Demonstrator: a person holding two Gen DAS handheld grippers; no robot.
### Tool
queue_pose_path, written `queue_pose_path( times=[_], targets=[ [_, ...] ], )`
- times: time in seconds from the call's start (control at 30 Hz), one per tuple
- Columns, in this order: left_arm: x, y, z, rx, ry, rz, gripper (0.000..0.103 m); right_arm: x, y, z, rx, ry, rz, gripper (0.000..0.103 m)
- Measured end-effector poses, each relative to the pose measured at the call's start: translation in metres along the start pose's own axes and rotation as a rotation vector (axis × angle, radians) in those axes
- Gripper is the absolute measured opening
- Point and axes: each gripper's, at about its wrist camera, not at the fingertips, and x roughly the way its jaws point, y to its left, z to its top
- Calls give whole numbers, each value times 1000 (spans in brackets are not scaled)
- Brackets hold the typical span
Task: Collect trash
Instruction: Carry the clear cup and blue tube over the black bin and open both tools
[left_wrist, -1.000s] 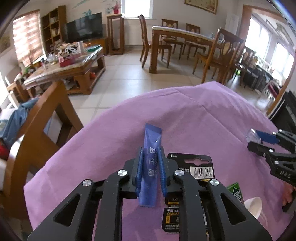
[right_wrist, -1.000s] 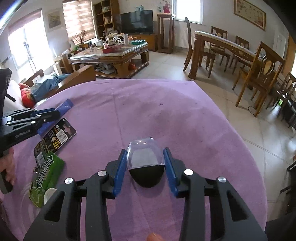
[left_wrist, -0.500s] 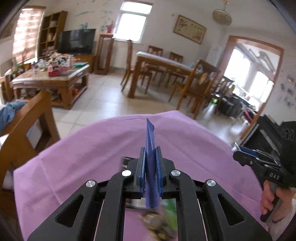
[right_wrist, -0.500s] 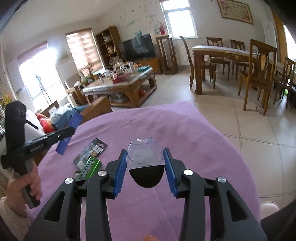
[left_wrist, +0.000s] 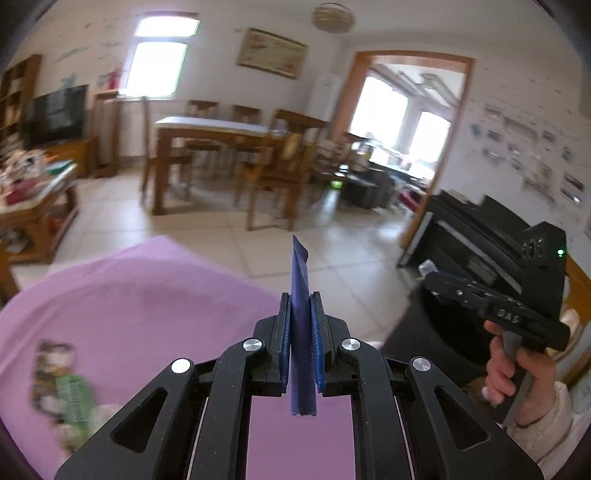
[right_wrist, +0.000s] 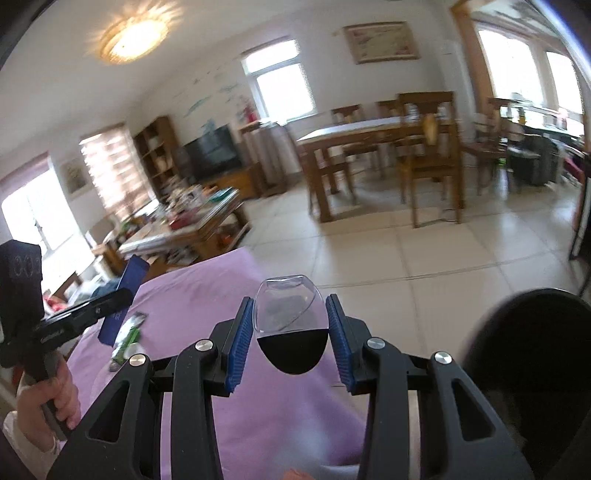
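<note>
The left claw (left_wrist: 301, 347) pinches a flat blue sachet (left_wrist: 300, 295) edge-on between its ribbed blue pads, the thin foil standing upright and poking out past the tips and behind them. The right claw (right_wrist: 291, 332) sits partly closed around a small clear plastic cup (right_wrist: 290, 314), glossy and rounded, with a black half-round base; the pads (right_wrist: 240, 339) press its two sides.

From the left camera, a blurred green wrapper (left_wrist: 74, 398) and a dark card (left_wrist: 50, 369) lie on the purple cloth of the surface (left_wrist: 147, 295), low at left and well away from the claw. At right a hand (left_wrist: 517, 369) in a pale fleecy sleeve grips the other tool's handle, beside a black piano (left_wrist: 480, 236).

The right camera alone shows the sachet broadside, a smooth blue rectangle, and a big black round bin (right_wrist: 535, 369) at right, just beside the cloth's edge. Tiled floor (right_wrist: 406, 251) spreads beyond.
</note>
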Motion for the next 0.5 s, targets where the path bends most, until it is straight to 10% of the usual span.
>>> queue_pose_path(
  times=[0.5],
  targets=[
    [163, -213, -38, 182, 168, -274, 11, -72, -167, -39, 260, -69, -215, 39]
  ],
)
